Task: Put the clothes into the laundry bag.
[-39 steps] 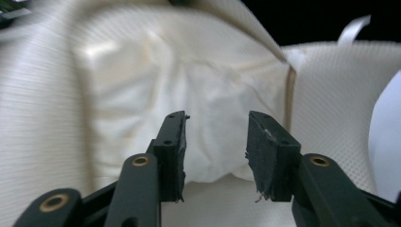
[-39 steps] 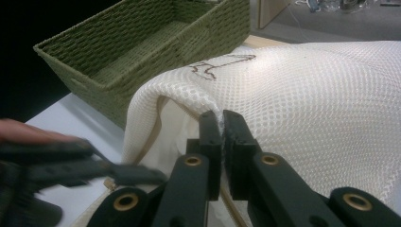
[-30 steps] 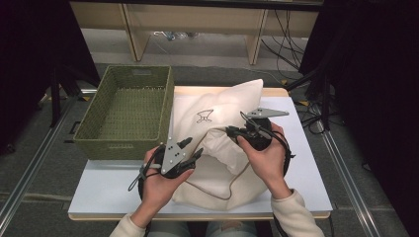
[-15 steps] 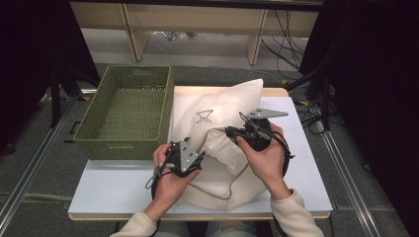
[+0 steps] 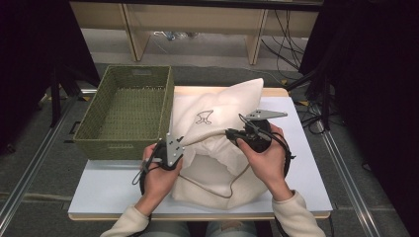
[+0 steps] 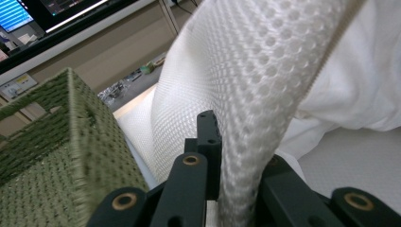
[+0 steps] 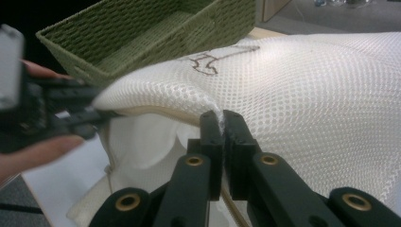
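A white mesh laundry bag (image 5: 217,106) with a small dark logo lies on the table, white cloth (image 5: 217,163) showing in its mouth. My left gripper (image 5: 184,143) is at the left side of the bag's opening. Its jaws have just been closing, and in the left gripper view it (image 6: 231,161) is shut on the mesh edge (image 6: 246,94) beside the zipper. My right gripper (image 5: 230,133) pinches the upper rim of the opening, and the right gripper view shows it (image 7: 222,125) shut with the mesh rim pressed between the pads. The rim is lifted and stretched between both grippers.
A green woven basket (image 5: 168,98) stands empty at the left, its side against the bag. The white tabletop (image 5: 108,182) shows in front of the basket. Shelving and cables lie beyond the table's far edge.
My left gripper moved right to the bag's opening and shut on its mesh edge. The right gripper kept its hold and stayed in place.
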Available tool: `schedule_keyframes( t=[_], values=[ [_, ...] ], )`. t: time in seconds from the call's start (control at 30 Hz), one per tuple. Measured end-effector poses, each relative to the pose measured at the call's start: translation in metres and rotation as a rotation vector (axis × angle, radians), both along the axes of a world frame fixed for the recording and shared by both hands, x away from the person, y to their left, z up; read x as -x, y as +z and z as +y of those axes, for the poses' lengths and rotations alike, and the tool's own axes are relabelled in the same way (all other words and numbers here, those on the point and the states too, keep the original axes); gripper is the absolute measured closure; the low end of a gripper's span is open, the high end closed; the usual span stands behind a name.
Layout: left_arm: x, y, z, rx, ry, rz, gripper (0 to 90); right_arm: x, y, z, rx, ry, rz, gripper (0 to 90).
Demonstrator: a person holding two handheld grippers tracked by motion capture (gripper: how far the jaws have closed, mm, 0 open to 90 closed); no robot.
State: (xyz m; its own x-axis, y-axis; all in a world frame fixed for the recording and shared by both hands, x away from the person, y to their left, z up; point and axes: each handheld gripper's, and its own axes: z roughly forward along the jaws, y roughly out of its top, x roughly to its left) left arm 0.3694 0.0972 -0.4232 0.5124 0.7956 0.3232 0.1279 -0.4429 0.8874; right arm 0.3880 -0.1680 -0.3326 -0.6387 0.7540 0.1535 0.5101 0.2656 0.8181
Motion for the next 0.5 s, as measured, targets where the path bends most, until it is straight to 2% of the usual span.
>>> schedule_keyframes(
  t=[0.03, 0.07, 0.13, 0.17, 0.2, 0.23, 0.33, 0.37, 0.4, 0.43, 0.5],
  values=[
    [0.006, 0.006, 0.007, 0.001, -0.001, -0.021, 85.8, 0.000, -0.001, -0.001, 0.024, 0.018, 0.006, 88.2],
    [0.006, 0.006, 0.007, 0.001, -0.001, -0.021, 85.3, 0.000, -0.001, -0.001, 0.024, 0.018, 0.006, 88.2],
    [0.011, 0.009, 0.011, -0.018, -0.016, -0.035, 84.8, 0.003, -0.002, 0.002, 0.029, 0.014, 0.029, 88.2],
    [0.013, 0.009, 0.012, -0.040, -0.027, -0.044, 84.2, 0.005, -0.003, 0.004, 0.048, 0.032, 0.050, 88.2],
    [0.015, 0.008, 0.014, -0.067, -0.045, -0.042, 84.2, 0.005, -0.003, 0.004, 0.048, 0.032, 0.050, 88.2],
    [0.019, 0.005, 0.016, -0.099, -0.067, -0.039, 83.7, 0.005, -0.005, 0.005, 0.076, 0.047, 0.067, 88.1],
    [0.021, 0.002, 0.018, -0.123, -0.095, -0.030, 83.0, 0.006, -0.010, 0.007, 0.090, 0.064, 0.071, 88.1],
    [0.024, -0.002, 0.020, -0.120, -0.103, -0.011, 82.4, 0.008, -0.014, 0.008, 0.117, 0.066, 0.095, 88.1],
    [0.024, -0.002, 0.020, -0.120, -0.103, -0.011, 82.0, 0.008, -0.014, 0.008, 0.117, 0.066, 0.095, 88.1],
    [0.025, -0.003, 0.021, -0.147, -0.114, -0.017, 81.8, 0.009, -0.019, 0.009, 0.140, 0.088, 0.127, 88.0],
    [0.028, -0.008, 0.023, -0.164, -0.125, -0.006, 81.2, 0.009, -0.025, 0.011, 0.161, 0.103, 0.136, 88.0]
  ],
)
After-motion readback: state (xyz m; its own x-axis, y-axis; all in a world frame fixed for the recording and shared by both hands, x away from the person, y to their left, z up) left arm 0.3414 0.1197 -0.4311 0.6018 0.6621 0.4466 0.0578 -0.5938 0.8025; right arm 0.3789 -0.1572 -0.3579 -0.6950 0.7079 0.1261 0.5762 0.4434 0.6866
